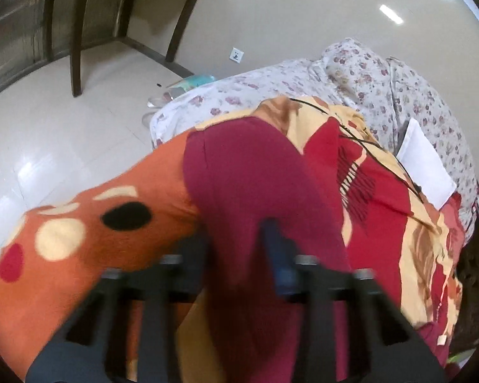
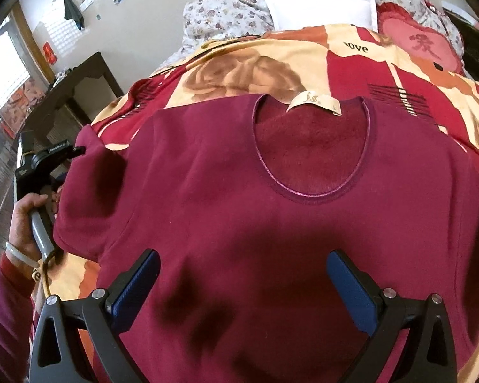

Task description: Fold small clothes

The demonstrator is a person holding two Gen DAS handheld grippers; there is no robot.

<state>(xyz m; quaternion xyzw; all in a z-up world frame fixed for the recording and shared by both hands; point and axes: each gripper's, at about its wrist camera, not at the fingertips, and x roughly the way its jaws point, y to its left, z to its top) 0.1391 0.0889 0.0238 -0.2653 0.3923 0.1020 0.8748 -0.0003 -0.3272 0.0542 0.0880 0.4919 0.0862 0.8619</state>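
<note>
Shirt [image 2: 239, 223] flat on blanket [image 2: 239, 60] | left tool [image 1: 236, 249] clenched on sleeve | right tool [image 2: 242, 284] released

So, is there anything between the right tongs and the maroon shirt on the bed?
Nothing visible. The right tongs stand open directly over the maroon shirt, which lies flat on the patterned blanket. The white pillow lies beyond the collar, off the shirt.
</note>
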